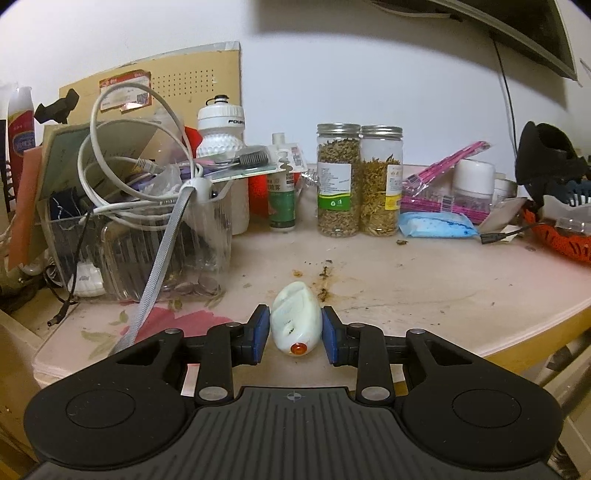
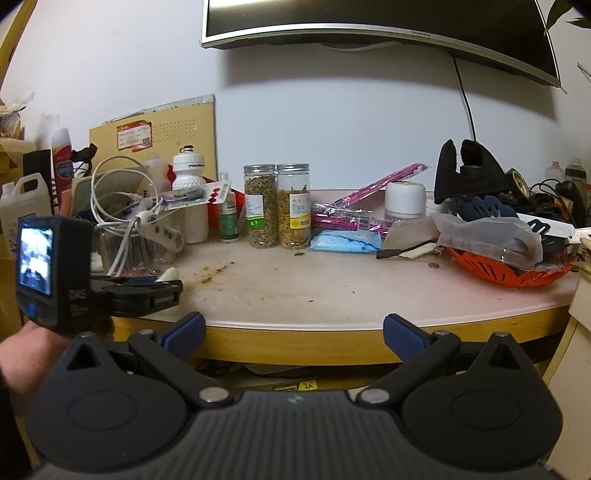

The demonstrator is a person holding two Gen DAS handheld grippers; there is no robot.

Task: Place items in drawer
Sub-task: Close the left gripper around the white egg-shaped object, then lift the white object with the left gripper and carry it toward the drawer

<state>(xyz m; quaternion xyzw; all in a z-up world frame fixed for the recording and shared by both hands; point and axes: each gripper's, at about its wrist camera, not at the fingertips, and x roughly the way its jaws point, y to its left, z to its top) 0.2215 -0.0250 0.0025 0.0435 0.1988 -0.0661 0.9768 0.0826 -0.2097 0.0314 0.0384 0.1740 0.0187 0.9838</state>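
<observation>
A small white bottle with an orange-red cap (image 1: 295,322) lies between the blue pads of my left gripper (image 1: 295,332), cap toward the camera, over the table's front edge. The jaws are closed against its sides. In the right wrist view the left gripper (image 2: 162,282) shows at the left with the bottle's white end (image 2: 169,275) poking out of it. My right gripper (image 2: 293,332) is wide open and empty, in front of the table edge (image 2: 295,341). No drawer is visible.
Two jars of dried herbs (image 1: 358,181) stand at the back centre. A clear bin with coiled white cables (image 1: 140,206) sits at left. Pink packets (image 1: 443,181), a blue pack (image 1: 436,225) and an orange basket (image 2: 509,269) crowd the right. A monitor (image 2: 369,22) hangs above.
</observation>
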